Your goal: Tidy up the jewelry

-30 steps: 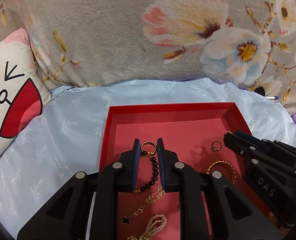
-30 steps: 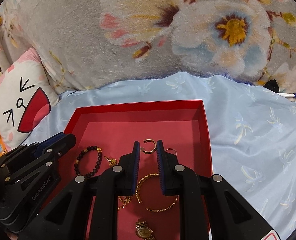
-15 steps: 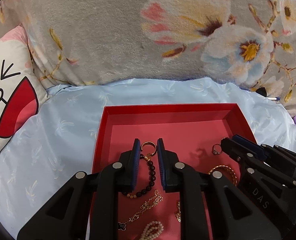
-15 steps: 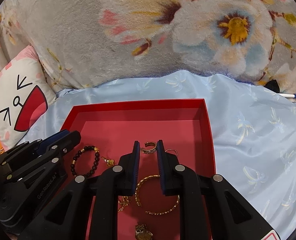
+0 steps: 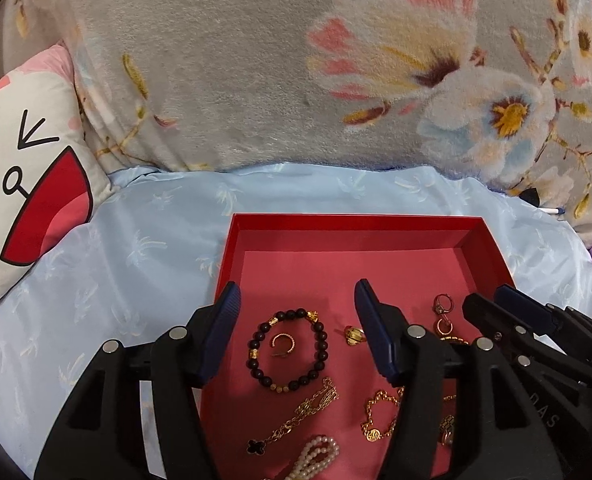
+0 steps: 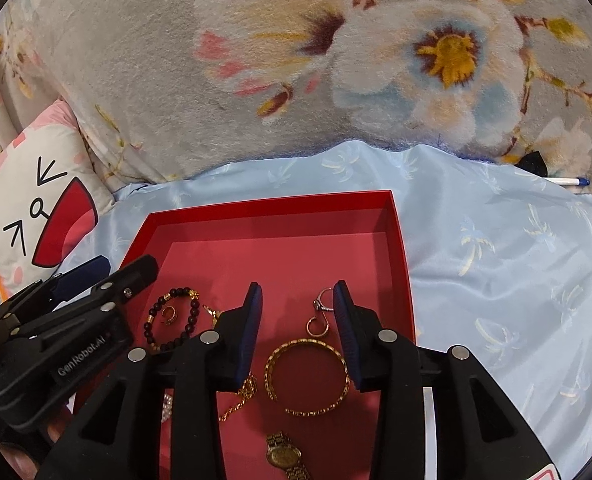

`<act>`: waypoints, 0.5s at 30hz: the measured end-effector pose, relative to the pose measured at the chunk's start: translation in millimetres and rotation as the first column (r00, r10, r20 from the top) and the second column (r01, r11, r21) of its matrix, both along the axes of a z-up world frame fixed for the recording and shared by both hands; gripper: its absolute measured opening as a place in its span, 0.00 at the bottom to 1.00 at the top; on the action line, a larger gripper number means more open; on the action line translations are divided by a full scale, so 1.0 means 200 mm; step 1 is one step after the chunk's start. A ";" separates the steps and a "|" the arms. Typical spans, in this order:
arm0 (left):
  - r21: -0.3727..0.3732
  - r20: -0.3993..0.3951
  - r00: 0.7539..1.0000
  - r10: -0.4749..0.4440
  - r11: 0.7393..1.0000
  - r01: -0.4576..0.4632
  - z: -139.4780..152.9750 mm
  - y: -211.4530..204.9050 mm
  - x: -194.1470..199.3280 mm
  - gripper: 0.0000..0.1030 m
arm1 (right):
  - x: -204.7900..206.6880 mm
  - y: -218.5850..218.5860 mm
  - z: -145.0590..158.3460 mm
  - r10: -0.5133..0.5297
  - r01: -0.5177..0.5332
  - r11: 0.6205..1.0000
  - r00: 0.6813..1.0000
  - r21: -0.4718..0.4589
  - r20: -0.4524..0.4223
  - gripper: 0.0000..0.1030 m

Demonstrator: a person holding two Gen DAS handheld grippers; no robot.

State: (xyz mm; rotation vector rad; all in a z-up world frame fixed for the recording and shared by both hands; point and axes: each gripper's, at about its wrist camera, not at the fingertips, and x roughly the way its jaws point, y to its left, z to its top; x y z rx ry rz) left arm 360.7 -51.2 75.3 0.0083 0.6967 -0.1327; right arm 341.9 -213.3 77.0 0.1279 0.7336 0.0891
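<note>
A red tray (image 5: 336,226) (image 6: 400,248) lies on the light blue bedsheet and holds the jewelry. My left gripper (image 5: 296,304) is open and empty above a dark bead bracelet (image 5: 322,344) with a small gold ear cuff (image 5: 283,345) lying inside its loop. My right gripper (image 6: 298,304) is open and empty above a gold bangle (image 6: 308,378), a gold hoop (image 6: 316,326) and a silver ring (image 6: 323,300). A gold watch (image 6: 285,456), gold chains (image 5: 310,406) and a pearl strand (image 5: 316,458) lie nearer the tray's front.
A grey floral blanket (image 5: 296,80) rises behind the tray. A cartoon pillow (image 5: 23,184) lies at the left. A pen (image 6: 568,181) lies at the far right on the sheet. Each gripper shows at the edge of the other's view.
Both grippers have opened from shut. The left one let go of the ear cuff and bead bracelet, which now lie flat in the tray. The right gripper's bangle and rings lie unmoved.
</note>
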 end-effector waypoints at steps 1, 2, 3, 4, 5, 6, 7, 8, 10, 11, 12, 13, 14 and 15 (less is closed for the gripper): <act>0.004 0.006 1.000 0.001 1.000 -0.001 0.01 0.01 -0.02 0.55 | -0.01 0.00 0.00 -0.002 0.002 1.000 1.000 0.004 0.000 0.38; 0.012 0.014 1.000 0.003 1.000 -0.003 0.01 0.01 -0.03 0.55 | -0.03 0.00 0.00 -0.003 0.003 1.000 1.000 0.006 0.002 0.41; 0.020 0.022 1.000 0.004 1.000 -0.005 0.02 0.01 -0.05 0.55 | -0.06 0.00 0.00 -0.005 0.004 1.000 1.000 0.009 0.006 0.42; 0.025 0.027 1.000 0.005 1.000 -0.005 0.02 0.01 -0.07 0.55 | -0.08 0.01 0.00 -0.004 0.004 1.000 1.000 0.010 0.008 0.45; 0.023 0.031 1.000 0.001 1.000 -0.002 0.03 0.02 -0.10 0.55 | -0.11 0.01 0.00 -0.006 0.006 1.000 1.000 0.006 0.011 0.47; 0.020 0.032 0.999 -0.001 1.000 0.000 0.03 0.02 -0.13 0.55 | -0.14 0.02 0.00 -0.009 0.009 1.000 1.000 -0.001 0.017 0.48; 0.019 0.032 1.000 0.000 1.000 -0.001 0.03 0.03 -0.15 0.55 | -0.17 0.03 0.00 -0.013 0.014 1.000 1.000 -0.009 0.021 0.51; 0.021 0.035 0.999 0.003 1.000 -0.004 0.02 0.03 -0.18 0.55 | -0.20 0.05 -0.01 -0.018 0.019 1.000 0.999 -0.021 0.027 0.52; 0.022 0.048 0.999 0.013 1.000 -0.014 0.02 0.04 -0.24 0.56 | -0.26 0.07 -0.02 -0.026 0.027 0.999 0.999 -0.035 0.033 0.55; 0.018 0.052 0.999 0.016 1.000 -0.017 0.02 0.05 -0.27 0.56 | -0.30 0.08 -0.02 -0.032 0.033 0.999 0.999 -0.040 0.038 0.55; 0.012 0.055 0.998 0.019 1.000 -0.020 0.01 0.05 -0.30 0.58 | -0.33 0.08 -0.03 -0.037 0.038 0.998 0.998 -0.040 0.044 0.56; 0.007 0.060 0.998 0.023 1.000 -0.023 0.01 0.06 -0.32 0.62 | -0.36 0.08 -0.03 -0.042 0.044 0.998 0.998 -0.042 0.052 0.59; 0.004 0.067 0.997 0.030 1.000 -0.030 0.01 0.07 -0.35 0.63 | -0.41 0.09 -0.03 -0.051 0.055 0.997 0.996 -0.048 0.068 0.62; 0.004 0.076 0.996 0.036 0.999 -0.036 0.01 0.07 -0.38 0.65 | -0.43 0.10 -0.03 -0.060 0.065 0.996 0.995 -0.056 0.077 0.64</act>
